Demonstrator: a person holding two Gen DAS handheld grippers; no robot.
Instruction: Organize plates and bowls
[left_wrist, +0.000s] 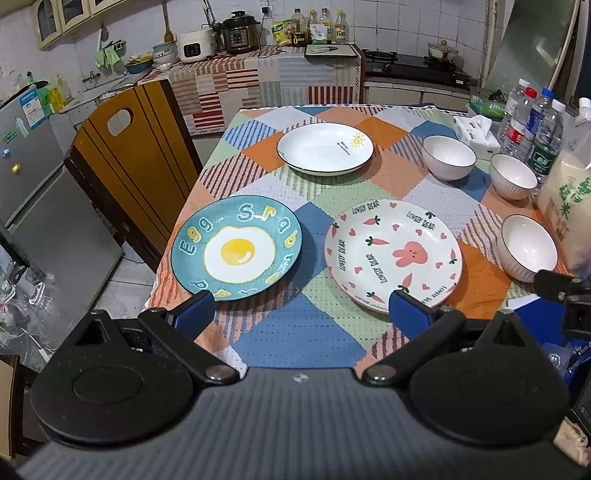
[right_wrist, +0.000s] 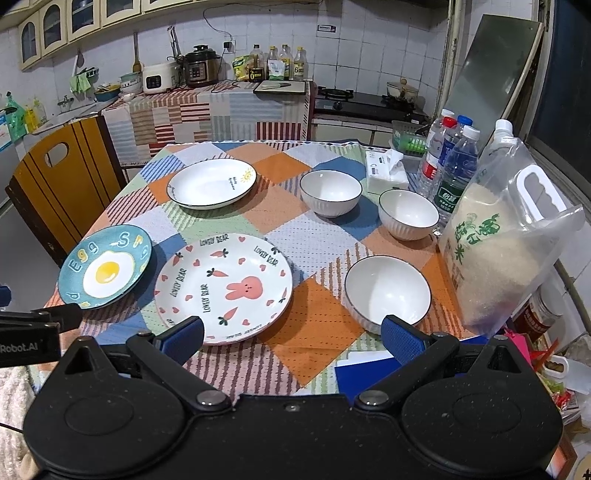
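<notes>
Three plates lie apart on the checked tablecloth: a teal egg plate (left_wrist: 236, 247) (right_wrist: 105, 267) at near left, a white rabbit plate (left_wrist: 393, 251) (right_wrist: 223, 288) in the near middle, and a white sun plate (left_wrist: 325, 147) (right_wrist: 211, 183) farther back. Three white ribbed bowls stand upright on the right: near (left_wrist: 528, 247) (right_wrist: 388, 290), middle (left_wrist: 513, 181) (right_wrist: 408, 214) and far (left_wrist: 448, 157) (right_wrist: 330, 192). My left gripper (left_wrist: 301, 310) is open and empty above the table's near edge, before the egg and rabbit plates. My right gripper (right_wrist: 291, 334) is open and empty, between the rabbit plate and the near bowl.
A rice bag (right_wrist: 506, 251), water bottles (right_wrist: 452, 170) and a tissue pack (right_wrist: 386, 171) crowd the table's right side. A wooden chair (left_wrist: 136, 162) stands at the left edge. A fridge (left_wrist: 33, 166) is left of it. A kitchen counter (right_wrist: 221, 107) lies behind.
</notes>
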